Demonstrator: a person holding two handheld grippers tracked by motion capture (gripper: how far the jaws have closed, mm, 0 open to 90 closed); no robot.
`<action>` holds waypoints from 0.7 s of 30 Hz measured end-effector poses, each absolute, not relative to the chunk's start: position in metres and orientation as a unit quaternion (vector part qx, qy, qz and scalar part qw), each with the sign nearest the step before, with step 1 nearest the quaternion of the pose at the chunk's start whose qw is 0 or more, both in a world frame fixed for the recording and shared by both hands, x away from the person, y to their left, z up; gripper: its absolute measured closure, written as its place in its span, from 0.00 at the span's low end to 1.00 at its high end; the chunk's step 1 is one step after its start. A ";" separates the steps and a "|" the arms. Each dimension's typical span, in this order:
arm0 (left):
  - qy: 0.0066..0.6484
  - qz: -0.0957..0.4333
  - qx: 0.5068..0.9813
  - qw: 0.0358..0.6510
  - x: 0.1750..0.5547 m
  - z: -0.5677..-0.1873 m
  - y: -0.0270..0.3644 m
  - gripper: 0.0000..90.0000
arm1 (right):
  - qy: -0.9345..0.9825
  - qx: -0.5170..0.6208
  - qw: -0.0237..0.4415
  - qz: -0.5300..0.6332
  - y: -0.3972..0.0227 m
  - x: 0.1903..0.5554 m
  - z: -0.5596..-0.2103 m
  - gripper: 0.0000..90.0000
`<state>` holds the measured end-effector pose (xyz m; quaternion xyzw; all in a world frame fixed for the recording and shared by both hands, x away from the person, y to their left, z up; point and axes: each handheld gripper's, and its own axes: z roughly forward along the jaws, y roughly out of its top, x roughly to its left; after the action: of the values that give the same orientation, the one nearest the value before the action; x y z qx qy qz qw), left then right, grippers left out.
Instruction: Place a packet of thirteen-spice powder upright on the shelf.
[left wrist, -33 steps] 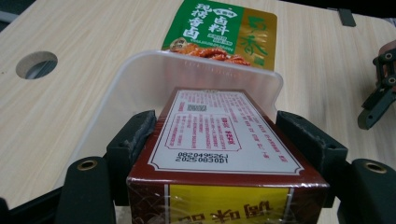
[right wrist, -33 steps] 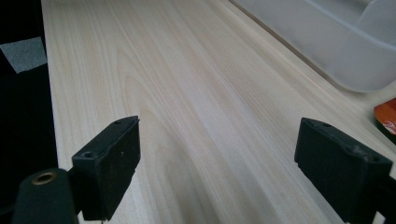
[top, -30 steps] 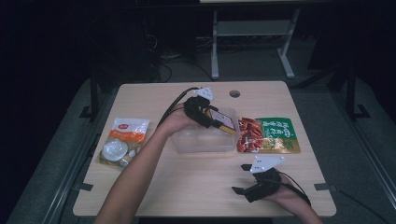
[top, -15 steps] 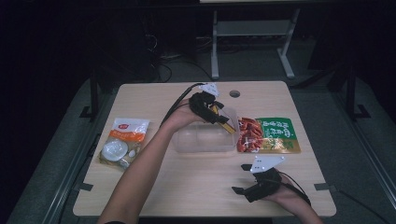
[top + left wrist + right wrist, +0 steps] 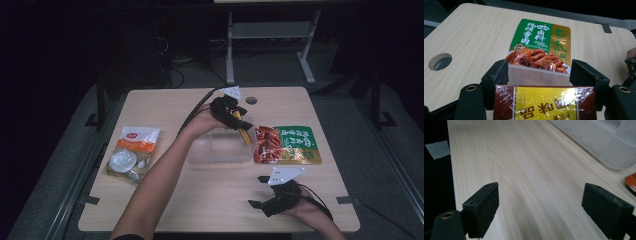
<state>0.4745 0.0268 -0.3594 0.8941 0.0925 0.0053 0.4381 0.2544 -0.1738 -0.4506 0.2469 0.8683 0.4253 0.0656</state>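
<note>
My left gripper (image 5: pixel 239 124) hangs over the far right corner of a clear plastic container (image 5: pixel 220 150), shut on a yellow and dark red box wrapped in film (image 5: pixel 245 135). In the left gripper view the box (image 5: pixel 544 102) sits between both black pads, and beyond it lies a green and red snack packet (image 5: pixel 541 42) flat on the table. That packet (image 5: pixel 287 145) lies just right of the container. Near the front right edge my right gripper (image 5: pixel 256 191) rests on the table, and its jaws (image 5: pixel 540 205) stand wide open with only bare wood between them.
An orange packet with a white round item (image 5: pixel 132 152) lies at the table's left. A round hole (image 5: pixel 251 100) is cut in the wooden table (image 5: pixel 165 110) near its far edge. Dark floor and a metal stand surround the table.
My left gripper has carried the box a little to the right and farther from the person, slightly higher. The right gripper has stayed where it was.
</note>
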 end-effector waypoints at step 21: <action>0.091 -0.016 0.902 0.422 0.478 -0.385 -0.002 0.34 | 0.869 0.245 0.065 0.425 -0.173 0.255 -0.451 0.15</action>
<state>0.4780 -0.0017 -0.3848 0.9019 0.0911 -0.0156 0.4219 0.2549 -0.1729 -0.4510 0.2445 0.8693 0.4246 0.0648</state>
